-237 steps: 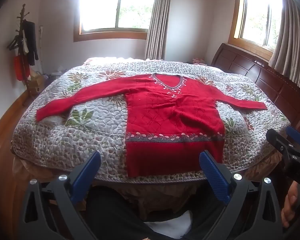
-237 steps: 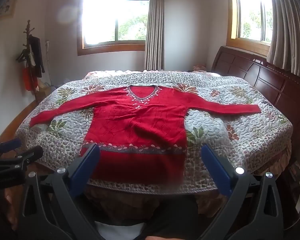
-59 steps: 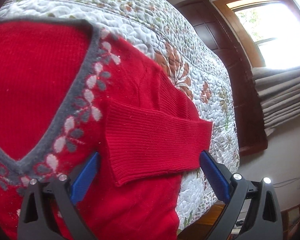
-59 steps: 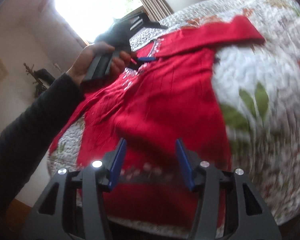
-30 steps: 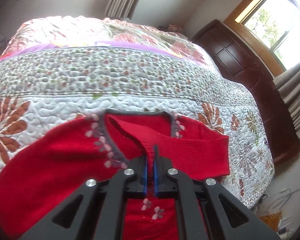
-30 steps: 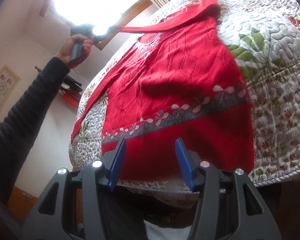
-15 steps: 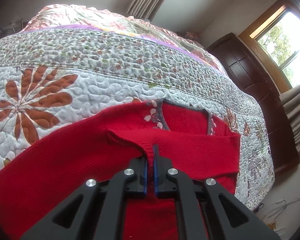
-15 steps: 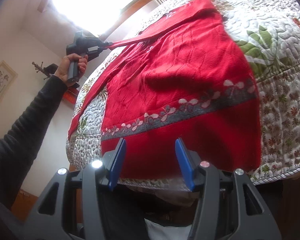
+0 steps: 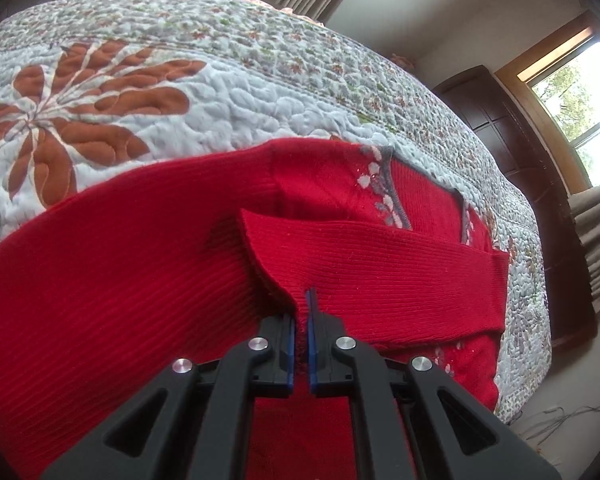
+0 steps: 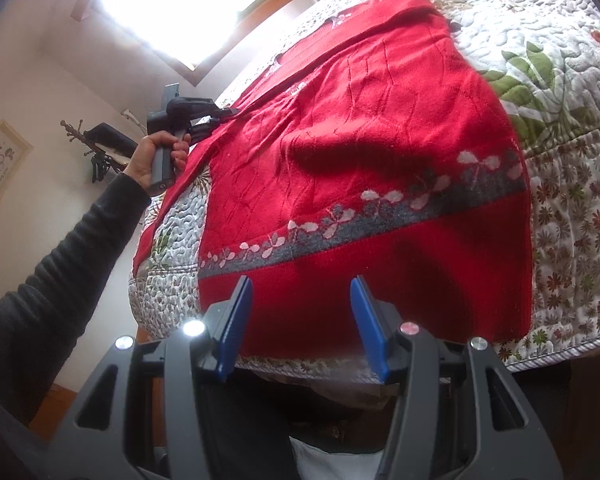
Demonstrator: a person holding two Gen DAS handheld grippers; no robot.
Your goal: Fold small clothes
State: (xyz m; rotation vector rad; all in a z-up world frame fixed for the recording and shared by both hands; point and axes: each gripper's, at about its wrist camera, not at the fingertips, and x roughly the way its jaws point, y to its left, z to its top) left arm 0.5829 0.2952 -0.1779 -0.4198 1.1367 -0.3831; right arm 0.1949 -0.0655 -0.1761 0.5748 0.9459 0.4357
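A red knit sweater (image 10: 380,152) with a grey flowered band lies flat on the quilted bed (image 10: 560,92). My left gripper (image 9: 299,312) is shut on the cuff of its right sleeve (image 9: 380,268), which is drawn across the chest below the grey V-neck (image 9: 396,204) toward the left shoulder. In the right wrist view the left gripper (image 10: 228,114) shows at the sweater's far left edge, held by a hand. My right gripper (image 10: 300,312) hovers open above the hem, nothing between its blue pads. The left sleeve (image 9: 100,280) stretches out to the left.
The floral quilt (image 9: 140,80) covers the whole bed. A dark wooden headboard (image 9: 512,136) stands at the right, with curtains and a window behind. A dark-sleeved arm (image 10: 60,272) reaches in from the left. A coat rack (image 10: 100,144) stands by the far wall.
My left gripper has carried the right sleeve's cuff further left across the chest, past the V-neck, and lower toward the fabric. The right gripper stays open over the hem.
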